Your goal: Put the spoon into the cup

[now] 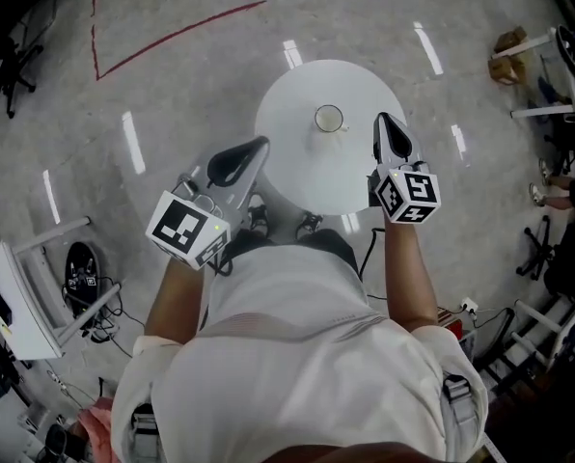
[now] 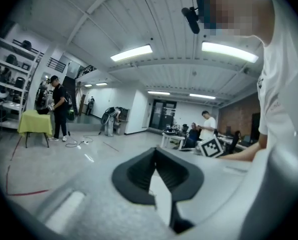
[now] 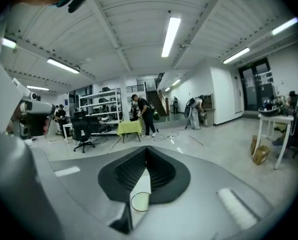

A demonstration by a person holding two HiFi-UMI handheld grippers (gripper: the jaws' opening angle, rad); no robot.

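Head view first: where was the cup (image 1: 329, 119)?

It stood upright on the round white table (image 1: 297, 177), near the middle, with its handle turned to the person's right.

And the spoon?

I could not make it out in any view.

The grippers, then?

The left gripper (image 1: 260, 147) hung to the cup's left and nearer the person than the cup, over the table's edge. The right gripper (image 1: 384, 125) was to the cup's right, near it but clear of it. Neither touched the cup.

Were the claws holding anything?

No. In the left gripper view the two black jaws met at their tips, and only the bare white table (image 2: 161, 196) showed through the gap behind them. The right gripper view told the same: tips together, nothing pinched. Through that gap the rim of the cup (image 3: 140, 202) showed, standing on the table below the jaws, not between them.
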